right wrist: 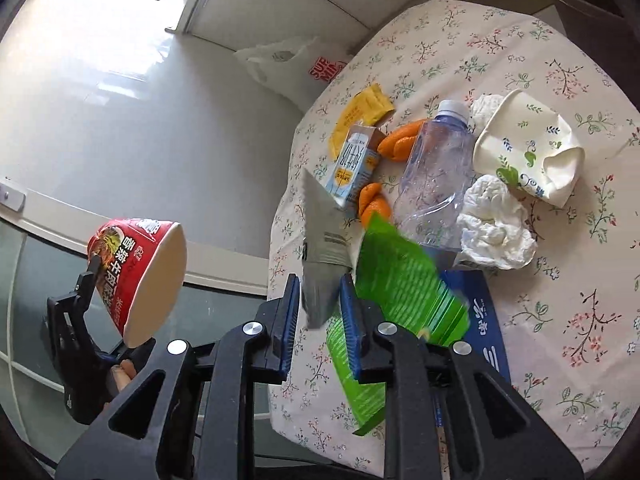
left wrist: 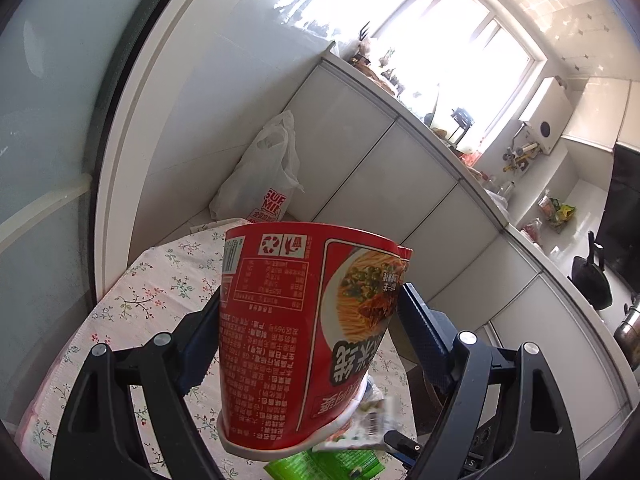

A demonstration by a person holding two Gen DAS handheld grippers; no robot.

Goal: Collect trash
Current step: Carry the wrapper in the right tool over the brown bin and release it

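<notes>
While a red noodle cup (left wrist: 304,332) is clamped sideways in the left gripper (left wrist: 310,332) beside the floral-clothed table (right wrist: 560,280), a grey packet (right wrist: 322,264) is pinched by the right gripper (right wrist: 320,312) above littered trash.

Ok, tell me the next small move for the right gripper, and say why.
Probably carry the grey sachet across to the open mouth of the red noodle cup and drop it in. The right gripper has the sachet between its pads, lifted off the table; the left gripper holds the cup tilted beside the table, apparently as the bin.
</notes>
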